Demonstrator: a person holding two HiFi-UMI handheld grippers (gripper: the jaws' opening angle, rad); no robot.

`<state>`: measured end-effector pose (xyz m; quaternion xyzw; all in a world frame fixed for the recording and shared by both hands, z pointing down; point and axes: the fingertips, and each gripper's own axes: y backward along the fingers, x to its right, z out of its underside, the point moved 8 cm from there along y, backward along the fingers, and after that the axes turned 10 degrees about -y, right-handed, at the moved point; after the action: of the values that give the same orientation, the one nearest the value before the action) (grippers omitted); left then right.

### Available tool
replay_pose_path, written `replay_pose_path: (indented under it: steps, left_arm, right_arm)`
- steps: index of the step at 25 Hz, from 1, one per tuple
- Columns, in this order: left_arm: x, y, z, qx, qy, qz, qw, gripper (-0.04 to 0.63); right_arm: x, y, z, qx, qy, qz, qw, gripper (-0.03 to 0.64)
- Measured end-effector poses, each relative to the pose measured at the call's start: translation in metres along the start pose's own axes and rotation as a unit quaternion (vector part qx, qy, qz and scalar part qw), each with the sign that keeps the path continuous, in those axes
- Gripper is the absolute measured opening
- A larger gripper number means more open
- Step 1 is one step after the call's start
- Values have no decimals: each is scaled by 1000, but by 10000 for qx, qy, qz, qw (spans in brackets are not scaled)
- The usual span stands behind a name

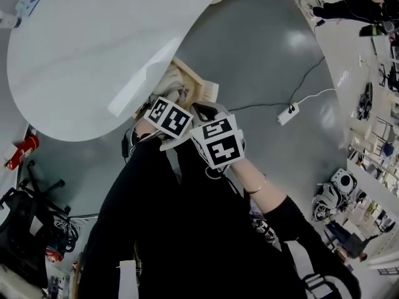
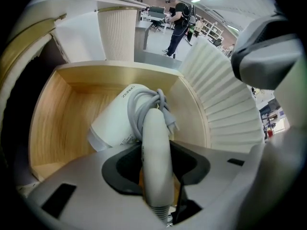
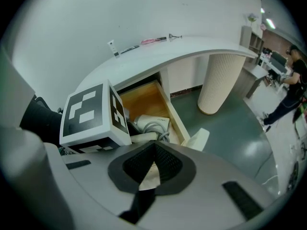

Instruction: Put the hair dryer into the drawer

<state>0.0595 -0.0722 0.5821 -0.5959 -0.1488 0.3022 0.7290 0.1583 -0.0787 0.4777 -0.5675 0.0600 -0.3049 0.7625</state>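
Note:
The white hair dryer [image 2: 117, 121] has its grey cord wrapped round it, and its body hangs low inside the open wooden drawer [image 2: 53, 123]. My left gripper [image 2: 156, 169] is shut on the dryer's handle [image 2: 156, 143], pointing steeply down into the drawer. In the right gripper view the hair dryer [image 3: 151, 123] lies in the drawer [image 3: 148, 97] under the left gripper's marker cube [image 3: 93, 116]. My right gripper [image 3: 153, 150] hovers just beside it with its jaws together and nothing between them. In the head view, both the left gripper [image 1: 168, 118] and the right gripper [image 1: 218, 142] sit over the drawer [image 1: 198, 87].
The drawer sticks out from under a curved white counter [image 3: 158, 51] with small items [image 3: 153, 40] on top. A ribbed column [image 3: 218, 80] stands to the right. A power strip [image 1: 288, 112] and its cable lie on the grey floor. A person [image 2: 180, 20] stands far off.

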Motion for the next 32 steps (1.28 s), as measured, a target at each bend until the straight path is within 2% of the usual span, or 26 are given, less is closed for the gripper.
replay_pose_path:
  steps: [6, 18, 32]
  left_arm:
    - [1, -6, 0, -263, -67, -122, 9996, 167]
    - [5, -15, -5, -442, -315, -330, 9980, 167]
    - [5, -17, -2, -763, -109, -380, 9963, 206]
  right_arm:
    - [3, 3, 5, 0, -165, 93, 9998, 2]
    - [14, 5, 10, -39, -272, 215, 9994, 2]
    - [16, 5, 11, -15, -206, 267, 9994, 2]
